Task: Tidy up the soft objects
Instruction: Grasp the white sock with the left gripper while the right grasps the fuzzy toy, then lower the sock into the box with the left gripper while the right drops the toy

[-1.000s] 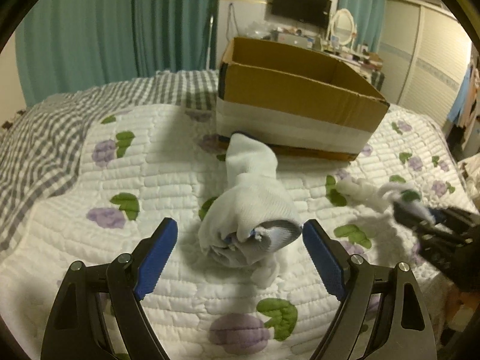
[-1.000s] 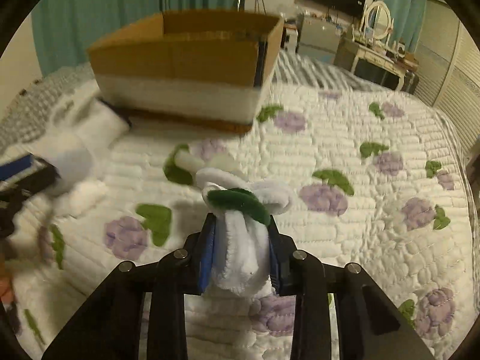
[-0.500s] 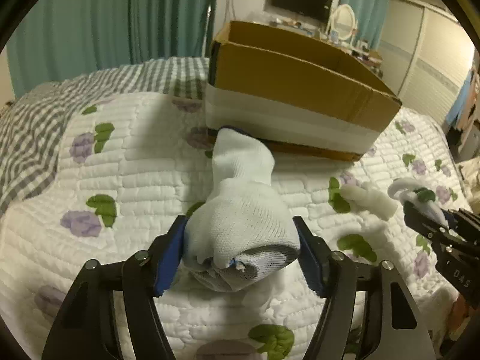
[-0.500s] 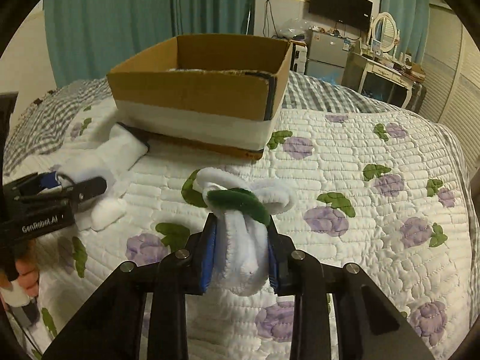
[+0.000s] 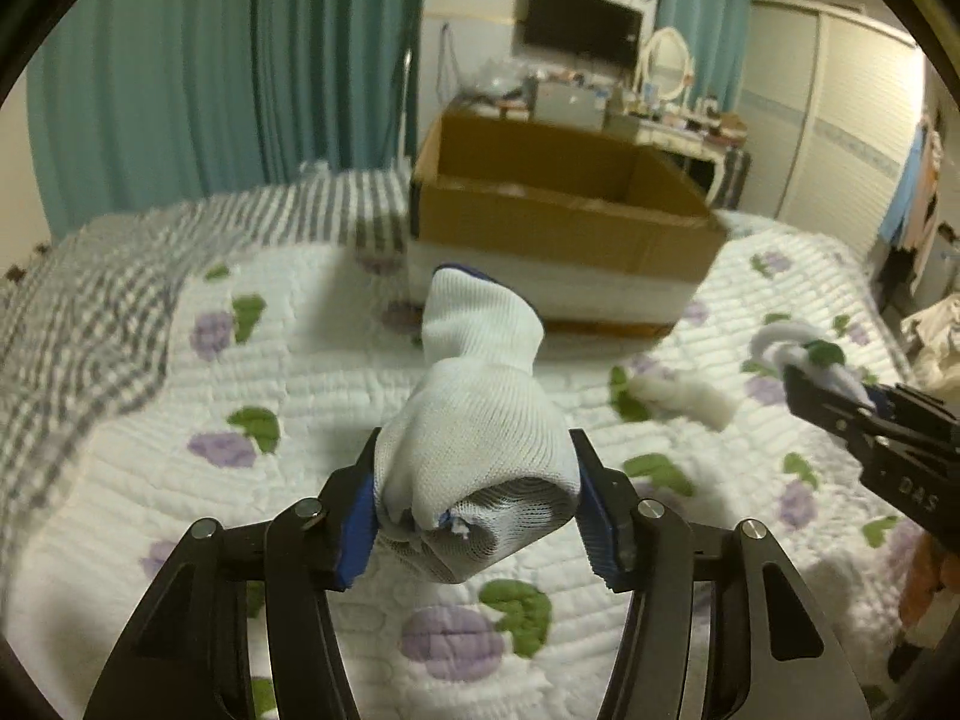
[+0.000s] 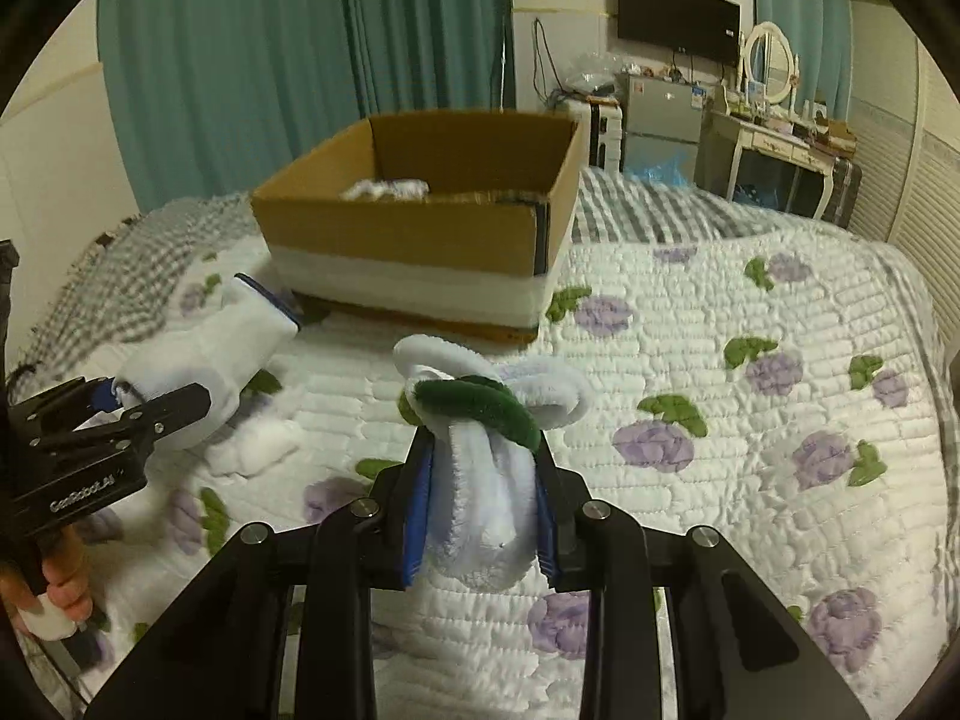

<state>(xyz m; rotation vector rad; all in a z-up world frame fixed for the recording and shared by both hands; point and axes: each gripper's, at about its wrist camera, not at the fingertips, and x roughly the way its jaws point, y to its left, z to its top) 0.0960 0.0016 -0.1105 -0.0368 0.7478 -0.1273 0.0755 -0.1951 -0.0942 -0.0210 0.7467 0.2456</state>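
Our left gripper (image 5: 477, 507) clamps a sock (image 5: 480, 420), our right gripper (image 6: 483, 507) fuzzy loops (image 6: 480, 420), over the quilt (image 6: 750, 420) before a box (image 6: 414, 228) and teal curtains (image 6: 300, 60).

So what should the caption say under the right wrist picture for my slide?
Right gripper shut on a fluffy white-and-green chenille bundle, facing the open brown cardboard box on the flowery quilt.

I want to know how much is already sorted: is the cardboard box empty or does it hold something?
Not empty. The right wrist view shows a white fluffy item lying inside the open cardboard box; most of its floor is hidden.
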